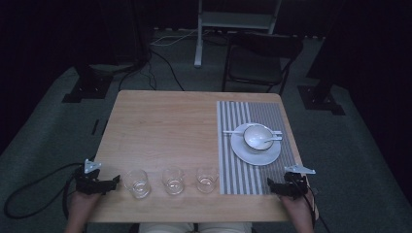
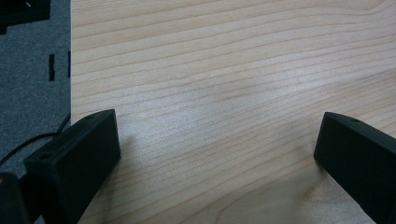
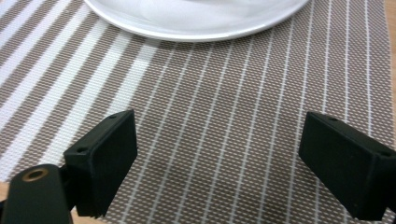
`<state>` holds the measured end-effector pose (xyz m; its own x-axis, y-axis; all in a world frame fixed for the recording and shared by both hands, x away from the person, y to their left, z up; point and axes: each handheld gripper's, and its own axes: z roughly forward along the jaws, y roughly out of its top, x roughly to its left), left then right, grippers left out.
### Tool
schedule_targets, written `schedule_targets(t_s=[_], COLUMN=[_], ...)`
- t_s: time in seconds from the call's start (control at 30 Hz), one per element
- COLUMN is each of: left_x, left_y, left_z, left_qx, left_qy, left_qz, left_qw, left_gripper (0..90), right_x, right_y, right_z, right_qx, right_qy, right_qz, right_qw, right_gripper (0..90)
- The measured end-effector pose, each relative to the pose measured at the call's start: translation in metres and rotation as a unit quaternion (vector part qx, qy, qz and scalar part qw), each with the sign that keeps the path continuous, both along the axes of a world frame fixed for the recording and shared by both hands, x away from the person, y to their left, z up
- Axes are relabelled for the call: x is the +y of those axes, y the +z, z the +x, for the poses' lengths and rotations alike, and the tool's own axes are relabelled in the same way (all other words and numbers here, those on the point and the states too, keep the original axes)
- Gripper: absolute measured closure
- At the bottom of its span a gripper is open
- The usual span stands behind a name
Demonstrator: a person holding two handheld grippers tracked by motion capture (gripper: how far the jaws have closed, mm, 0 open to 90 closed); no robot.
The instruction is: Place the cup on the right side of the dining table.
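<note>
Both grippers sat at the near edge of the tabletop [image 1: 165, 121], jaws wide apart and holding nothing. Left gripper [image 1: 97, 184] was over bare wood, just beside the leftmost of three small glasses [image 1: 136, 182]. Right gripper [image 1: 287, 187] hovered over the striped placemat [image 1: 233, 145], near the white plate [image 1: 256, 150] with its bowl [image 1: 257, 136] and spoon [image 1: 268, 141].

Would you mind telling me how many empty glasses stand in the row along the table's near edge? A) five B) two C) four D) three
D: three clear glasses stand in a row between the left gripper and the striped placemat.
</note>
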<state>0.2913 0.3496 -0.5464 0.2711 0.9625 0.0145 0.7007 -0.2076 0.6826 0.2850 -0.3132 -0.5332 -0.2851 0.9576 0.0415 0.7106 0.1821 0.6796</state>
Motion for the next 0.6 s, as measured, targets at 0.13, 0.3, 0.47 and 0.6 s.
schedule_targets(t_s=[0.13, 0.3, 0.47, 0.6], left_x=[0.000, 0.000, 0.000, 0.000], left_y=[0.000, 0.000, 0.000, 0.000], left_z=[0.000, 0.000, 0.000, 0.000], left_qx=[0.000, 0.000, 0.000, 0.000], left_qy=[0.000, 0.000, -0.001, 0.000], left_qz=[0.000, 0.000, 0.000, -0.001], left_qw=[1.0000, 1.0000, 1.0000, 1.0000], left_gripper=[0.8, 0.7, 0.7, 0.7], right_x=[0.003, 0.009, 0.012, 0.014], right_y=[0.001, 0.013, 0.024, 0.031], right_z=[0.000, -0.003, -0.007, -0.007], right_qx=[0.001, -0.020, -0.039, -0.047], right_qy=[0.007, 0.013, 0.016, 0.022], right_qz=[0.002, 0.003, 0.009, 0.006], right_qw=[1.0000, 0.9997, 0.9991, 0.9987], right_gripper=[11.1, 11.1, 11.1, 11.2])
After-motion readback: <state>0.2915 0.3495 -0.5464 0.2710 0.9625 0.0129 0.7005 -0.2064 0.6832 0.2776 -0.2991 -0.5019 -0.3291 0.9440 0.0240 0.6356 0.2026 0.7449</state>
